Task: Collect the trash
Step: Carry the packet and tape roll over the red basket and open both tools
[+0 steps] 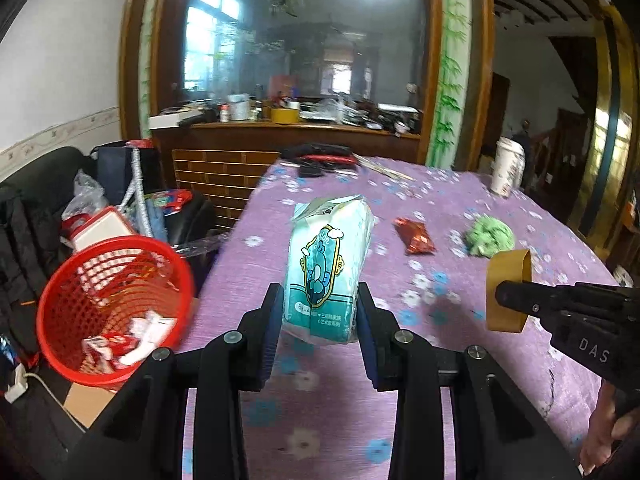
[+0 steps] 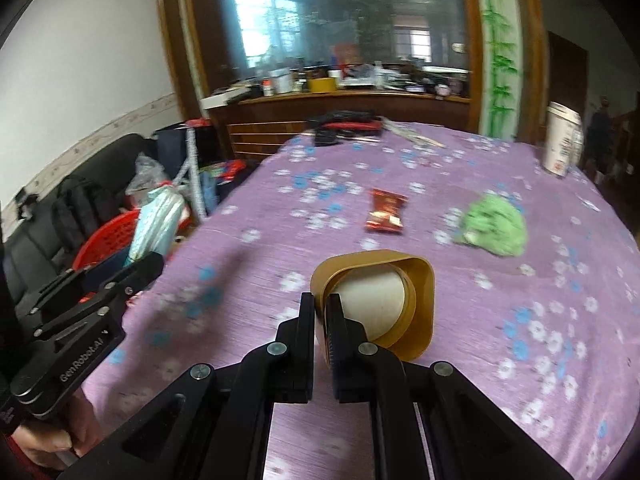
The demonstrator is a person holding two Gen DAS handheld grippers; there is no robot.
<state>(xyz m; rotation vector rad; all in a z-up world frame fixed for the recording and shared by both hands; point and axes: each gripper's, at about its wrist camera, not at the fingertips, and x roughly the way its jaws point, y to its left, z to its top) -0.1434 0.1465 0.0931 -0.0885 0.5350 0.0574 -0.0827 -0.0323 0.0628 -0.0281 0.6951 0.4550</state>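
My left gripper (image 1: 320, 300) is shut on a teal and white tissue pack (image 1: 328, 264), held above the purple flowered tablecloth (image 1: 400, 400). To its left, beyond the table edge, stands a red mesh basket (image 1: 112, 304) with wrappers inside. My right gripper (image 2: 320, 308) is shut on the rim of a squashed golden-brown paper cup (image 2: 380, 300); the left wrist view shows the cup (image 1: 508, 292) at its right. A red snack wrapper (image 2: 386, 210) and a crumpled green cloth (image 2: 496, 226) lie on the table further back. In the right wrist view the tissue pack (image 2: 158, 224) appears at left over the basket (image 2: 108, 240).
A tall white paper cup (image 2: 562, 140) stands at the table's far right. Black and red items (image 2: 344, 124) and chopsticks lie at the far edge. A black sofa (image 1: 36, 208) with bags is at left. A wooden counter with clutter sits behind. A hand (image 1: 608, 428) holds the right gripper.
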